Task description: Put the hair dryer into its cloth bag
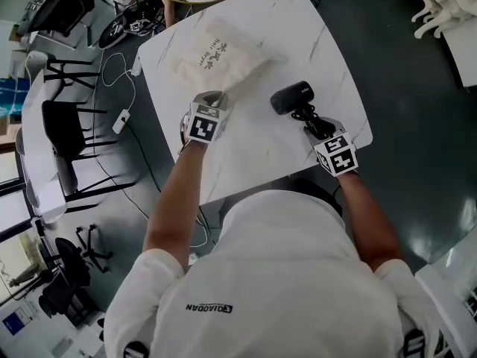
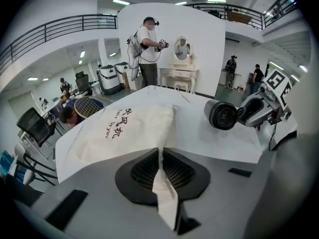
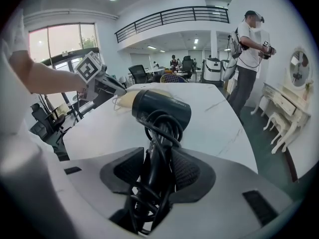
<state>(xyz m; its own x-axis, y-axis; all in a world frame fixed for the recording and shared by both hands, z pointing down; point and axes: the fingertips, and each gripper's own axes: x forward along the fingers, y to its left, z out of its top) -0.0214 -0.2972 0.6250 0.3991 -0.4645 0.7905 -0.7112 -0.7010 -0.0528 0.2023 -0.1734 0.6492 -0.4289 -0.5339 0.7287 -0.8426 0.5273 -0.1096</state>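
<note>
Left jaws: my left gripper [image 2: 162, 167] is nearly closed, the pads pinching a thin fold of cream fabric that runs up between them.
Fabric held: the fold belongs to the near edge of the cloth bag [image 2: 124, 128]. The rest of the bag lies flat, printed side up.
Right jaws: my right gripper [image 3: 157, 176] stands at a middling width, clamped on the dark handle of the hair dryer [image 3: 162, 108]. Loops of its cord [image 3: 160, 133] are bunched between and below the pads.
Dryer attitude: the barrel sits beyond my jaws, crosswise to the handle, with one round end turned towards the bag.
Bag position: it lies towards the far left corner of the table [image 1: 313, 36], and its near end reaches the table's middle.
Dryer position: it is over the right half of the table, nearer the right edge and apart from the bag. I cannot tell whether it rests on the surface.
Done so far: each of the two things is gripped, the bag by its edge and the dryer by its handle.
Not yet done: the dryer is wholly outside the bag, and no open mouth shows in the fabric.
Left to do (my judgement): raise the pinched edge to part the mouth, bring the barrel across to it, slide the dryer in with its cord, then let go.
</note>
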